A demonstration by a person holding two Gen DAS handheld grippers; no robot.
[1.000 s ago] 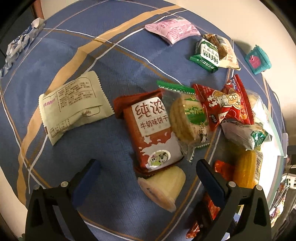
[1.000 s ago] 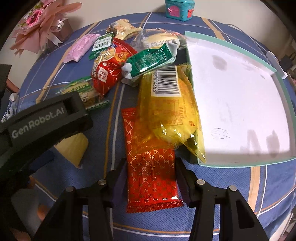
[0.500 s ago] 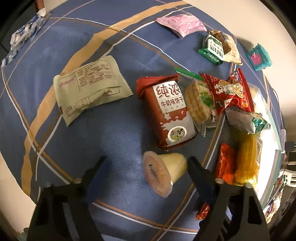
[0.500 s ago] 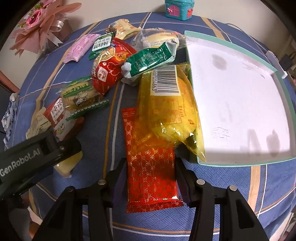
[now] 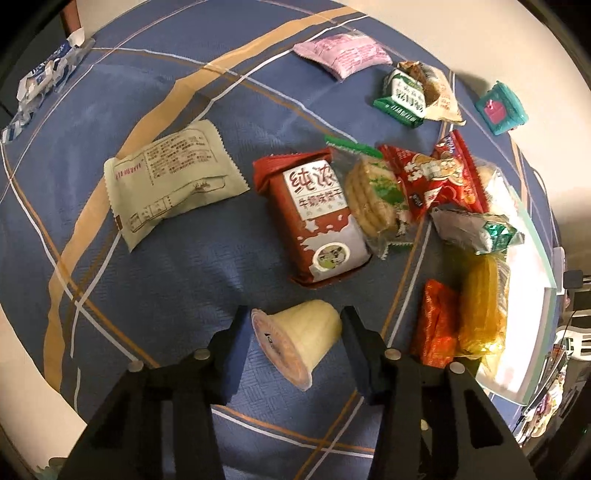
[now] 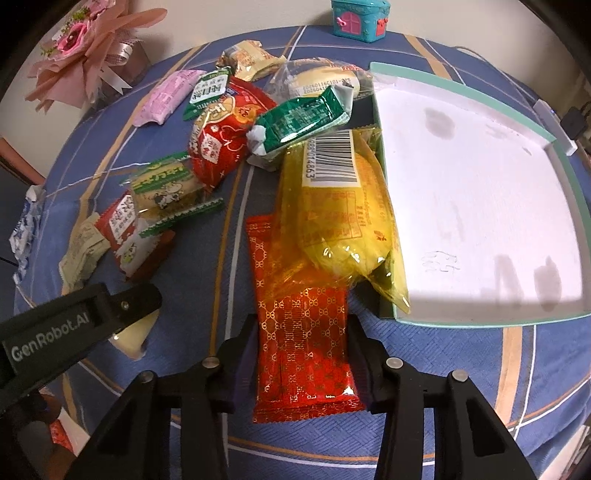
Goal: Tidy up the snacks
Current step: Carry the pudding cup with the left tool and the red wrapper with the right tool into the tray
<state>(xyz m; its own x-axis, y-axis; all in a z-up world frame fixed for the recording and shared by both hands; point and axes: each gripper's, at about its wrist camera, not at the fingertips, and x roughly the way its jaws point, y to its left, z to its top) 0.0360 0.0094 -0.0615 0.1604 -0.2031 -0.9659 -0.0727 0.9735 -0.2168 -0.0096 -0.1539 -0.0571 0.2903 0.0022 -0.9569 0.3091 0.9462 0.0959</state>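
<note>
My left gripper (image 5: 295, 339) is shut on a pale yellow jelly cup (image 5: 299, 338) that lies on its side on the blue cloth; the cup also shows in the right wrist view (image 6: 133, 334). My right gripper (image 6: 301, 350) is shut on a red foil packet (image 6: 301, 339) lying flat. A yellow snack bag (image 6: 340, 218) overlaps the packet's far end and leans on the rim of the white tray (image 6: 480, 321). The tray is bare inside.
A heap of snacks lies left of the tray: a green packet (image 6: 303, 118), a red bag (image 6: 221, 136), a cracker pack (image 5: 373, 199), a red-brown biscuit pack (image 5: 317, 218). A beige packet (image 5: 170, 181) and a pink packet (image 5: 343, 55) lie apart. A teal toy house (image 6: 360, 18) stands at the back.
My left gripper has drawn back from the heap and its fingers have closed onto the jelly cup. The right gripper and the red packet have stayed where they were.
</note>
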